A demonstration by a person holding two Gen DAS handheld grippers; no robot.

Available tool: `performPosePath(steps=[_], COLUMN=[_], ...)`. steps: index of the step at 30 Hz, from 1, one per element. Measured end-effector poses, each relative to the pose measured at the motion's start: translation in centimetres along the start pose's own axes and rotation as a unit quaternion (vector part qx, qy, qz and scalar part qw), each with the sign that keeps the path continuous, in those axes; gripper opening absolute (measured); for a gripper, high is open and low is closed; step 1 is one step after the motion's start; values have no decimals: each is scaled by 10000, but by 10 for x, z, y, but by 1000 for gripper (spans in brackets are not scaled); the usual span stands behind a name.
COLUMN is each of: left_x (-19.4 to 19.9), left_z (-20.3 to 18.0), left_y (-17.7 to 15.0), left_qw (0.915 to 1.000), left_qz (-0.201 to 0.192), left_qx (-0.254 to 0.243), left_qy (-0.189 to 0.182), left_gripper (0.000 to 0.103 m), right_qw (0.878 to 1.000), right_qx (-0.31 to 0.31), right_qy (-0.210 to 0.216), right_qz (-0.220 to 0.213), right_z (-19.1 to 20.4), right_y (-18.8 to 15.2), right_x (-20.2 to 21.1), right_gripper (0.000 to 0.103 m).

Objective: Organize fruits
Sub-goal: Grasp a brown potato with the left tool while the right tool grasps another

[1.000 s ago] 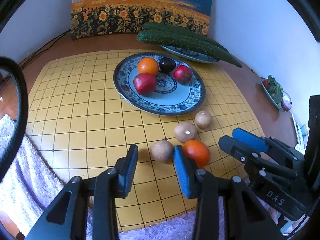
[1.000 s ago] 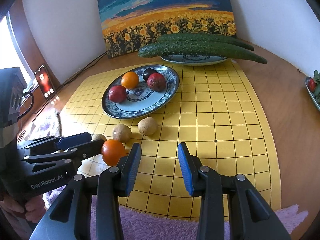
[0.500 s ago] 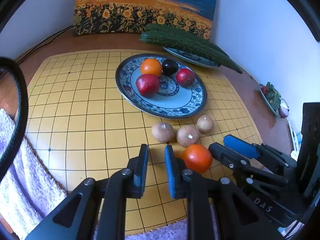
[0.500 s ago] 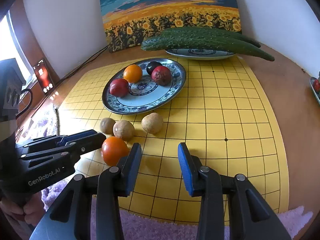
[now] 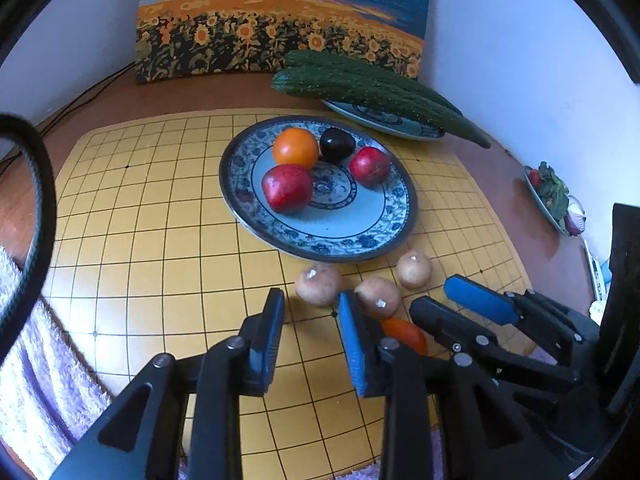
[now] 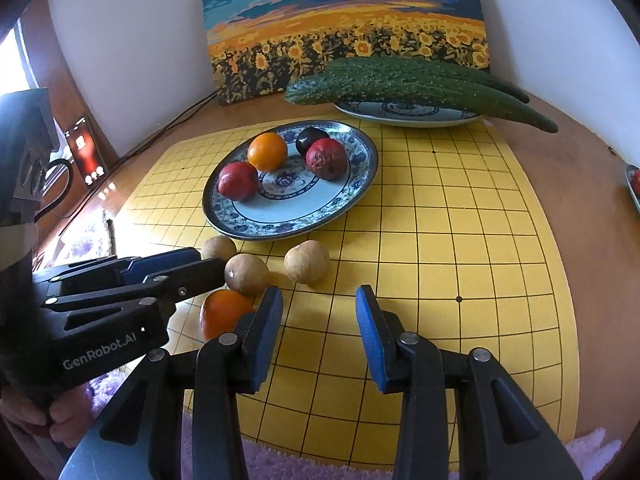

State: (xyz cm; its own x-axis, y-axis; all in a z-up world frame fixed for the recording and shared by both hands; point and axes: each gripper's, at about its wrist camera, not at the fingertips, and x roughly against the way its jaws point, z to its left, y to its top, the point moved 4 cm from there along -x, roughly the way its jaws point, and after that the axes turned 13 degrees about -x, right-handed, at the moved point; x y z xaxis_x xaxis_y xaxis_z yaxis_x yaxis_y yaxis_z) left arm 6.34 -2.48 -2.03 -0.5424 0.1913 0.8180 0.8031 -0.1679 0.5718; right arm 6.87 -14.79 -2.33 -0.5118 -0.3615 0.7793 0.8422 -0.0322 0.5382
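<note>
A blue-patterned plate (image 5: 352,222) (image 6: 280,212) on the yellow grid mat (image 5: 160,240) holds an orange (image 5: 295,148), a dark plum (image 5: 337,144) and two red fruits (image 5: 287,188). Three brown round fruits (image 5: 319,284) (image 6: 307,261) lie in front of it. A loose orange (image 6: 222,312) (image 5: 404,330) sits nearest, half hidden by fingers. My left gripper (image 5: 310,332) (image 6: 208,261) is just short of the leftmost brown fruit, its jaws opening with nothing between them. My right gripper (image 6: 318,312) (image 5: 431,293) is open and empty, to the right of the loose orange.
Cucumbers (image 5: 380,88) lie across a second plate (image 6: 404,114) at the back, before a sunflower painting (image 6: 348,40) against the wall. A purple towel (image 5: 36,380) covers the front edge. A small dish of vegetables (image 5: 550,196) stands far right, a phone (image 6: 86,152) far left.
The left jaws closed with nothing caught and have parted again. The leftmost brown fruit, earlier between the fingertips, now lies a little farther on toward the plate. The right gripper is unchanged.
</note>
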Motion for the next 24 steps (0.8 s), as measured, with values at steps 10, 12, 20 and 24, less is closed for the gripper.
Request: performPosePath(steps=[10,12,20,24], left_x=[-5,-5,-1,6], left_z=[-3,-3,-2,1], left_y=[6,5,5,3], left_qw=[9999,9999,9999,9998], left_qz=[-35,-54,-105,-154], left_qx=[-75,-86,-118,-76], left_qy=[91,79,51,59], left_gripper=[28,25,25,25], right_qw=[10000,10000,9999,9999], right_qx=[18,6,28,37], right_qy=[51,70,121,135], right_qz=[-42,-49,-60,-63], right_z=[1,1,4,7], right_y=[4,5,5,6], right_x=[-4,-4,-6,-8], right_gripper=[39,39,36,34])
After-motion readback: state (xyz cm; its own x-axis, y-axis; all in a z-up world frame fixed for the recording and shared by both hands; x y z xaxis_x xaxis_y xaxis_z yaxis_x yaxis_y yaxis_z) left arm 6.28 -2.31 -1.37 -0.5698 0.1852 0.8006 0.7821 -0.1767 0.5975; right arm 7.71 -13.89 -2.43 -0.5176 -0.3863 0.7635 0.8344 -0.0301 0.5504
